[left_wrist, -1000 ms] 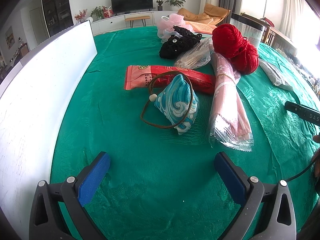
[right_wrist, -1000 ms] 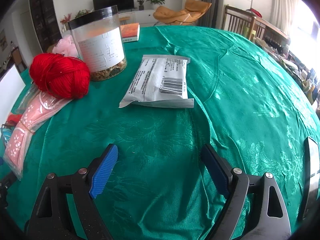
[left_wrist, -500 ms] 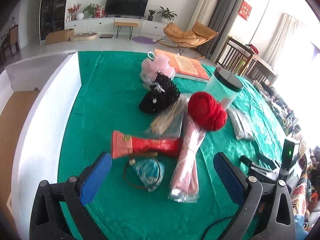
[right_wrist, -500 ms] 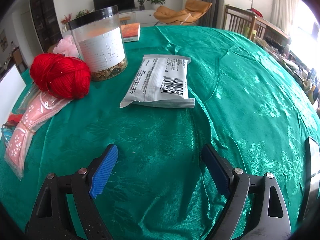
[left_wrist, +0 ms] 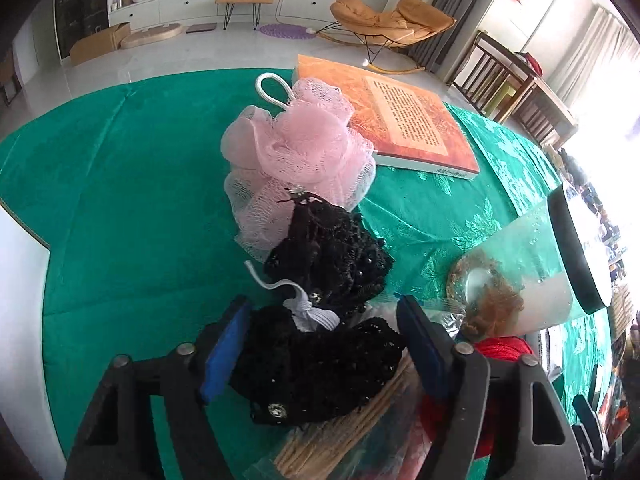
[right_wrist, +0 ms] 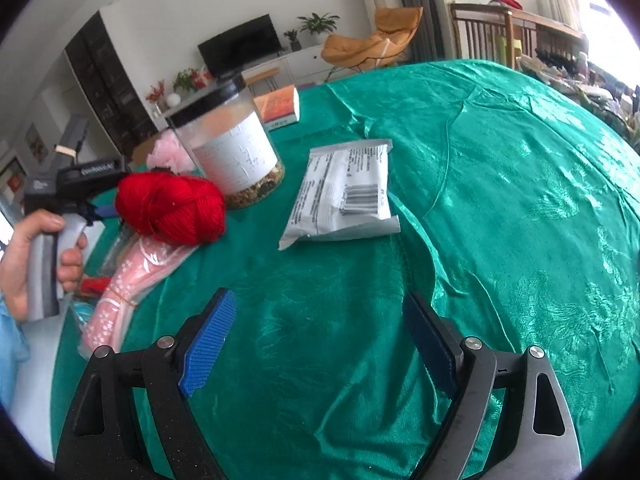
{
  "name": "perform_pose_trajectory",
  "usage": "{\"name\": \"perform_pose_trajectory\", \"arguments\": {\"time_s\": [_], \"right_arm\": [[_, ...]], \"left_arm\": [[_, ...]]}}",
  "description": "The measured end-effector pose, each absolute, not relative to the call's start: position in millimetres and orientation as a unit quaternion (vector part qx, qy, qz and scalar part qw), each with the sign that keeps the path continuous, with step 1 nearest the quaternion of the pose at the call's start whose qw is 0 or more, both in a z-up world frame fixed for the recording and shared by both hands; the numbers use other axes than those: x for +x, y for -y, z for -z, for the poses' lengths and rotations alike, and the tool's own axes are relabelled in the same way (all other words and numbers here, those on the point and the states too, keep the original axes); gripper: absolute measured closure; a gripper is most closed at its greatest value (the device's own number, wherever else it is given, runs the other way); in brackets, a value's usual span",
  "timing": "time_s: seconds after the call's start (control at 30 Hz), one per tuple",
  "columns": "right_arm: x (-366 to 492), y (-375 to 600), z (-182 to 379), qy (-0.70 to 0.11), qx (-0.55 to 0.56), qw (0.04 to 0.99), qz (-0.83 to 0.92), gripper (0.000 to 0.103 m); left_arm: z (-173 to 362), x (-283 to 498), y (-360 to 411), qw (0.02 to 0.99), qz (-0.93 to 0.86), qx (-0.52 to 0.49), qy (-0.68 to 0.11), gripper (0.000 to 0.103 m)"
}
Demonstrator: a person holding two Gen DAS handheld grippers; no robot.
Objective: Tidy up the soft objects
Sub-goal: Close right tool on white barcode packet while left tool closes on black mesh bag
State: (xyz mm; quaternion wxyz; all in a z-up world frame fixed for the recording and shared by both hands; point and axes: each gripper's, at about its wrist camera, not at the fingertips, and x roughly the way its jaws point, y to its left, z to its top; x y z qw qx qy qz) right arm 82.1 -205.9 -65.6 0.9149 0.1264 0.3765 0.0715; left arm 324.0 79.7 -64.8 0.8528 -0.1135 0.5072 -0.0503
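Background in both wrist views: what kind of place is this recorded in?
Most likely a home living and dining room: a television above a low white cabinet, an orange lounge chair, and wooden dining chairs around the green-clothed table.

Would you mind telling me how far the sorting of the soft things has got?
Nothing looks sorted yet. In hand: the left gripper has its fingers around the black lace bundle, apparently closing on it. The right gripper hangs open over bare cloth. Left to do: the pink bath puff, red yarn and pink wrapped cloth all lie loose on the table.
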Motion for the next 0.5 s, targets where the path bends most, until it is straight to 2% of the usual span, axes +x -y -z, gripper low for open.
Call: {"name": "perform_pose_trajectory", "arguments": {"time_s": [0.03, 0.07, 0.1, 0.2, 0.3, 0.4, 0.5], "right_arm": [[88.7, 208.9, 57.7, -0.369, 0.132, 0.918, -0.063, 0.015], [100.6, 211.2, 52.4, -0.372, 0.135, 0.917, -0.055, 0.015], [119.0, 213.0, 49.8, -0.39, 0.14, 0.909, -0.049, 0.015], [179.5, 210.5, 60.0, -0.466, 0.162, 0.868, -0.051, 0.015], [218.9, 197.7, 82.0, -0.533, 0.113, 0.838, -0.039, 0.015], [228.0, 183.0, 79.6, -0.537, 0.034, 0.842, -0.034, 0.034], [223.0, 198.0, 68.5, -0.521, 0.07, 0.85, -0.037, 0.037]], "left_arm": [[64.6, 322.8, -85.2, 0.854, 0.038, -0.12, -0.504, 0.06], [64.3, 321.7, -92.8, 0.853, 0.041, -0.139, -0.501, 0.061], [63.6, 318.5, -100.0, 0.853, 0.046, -0.159, -0.496, 0.067], [55.8, 306.0, -112.9, 0.858, 0.046, -0.172, -0.482, 0.078], [46.9, 291.4, -120.9, 0.863, 0.048, -0.171, -0.473, 0.083], [36.6, 274.5, -128.4, 0.869, 0.058, -0.176, -0.459, 0.09], [24.4, 260.5, -128.4, 0.876, 0.077, -0.175, -0.442, 0.09]]}}
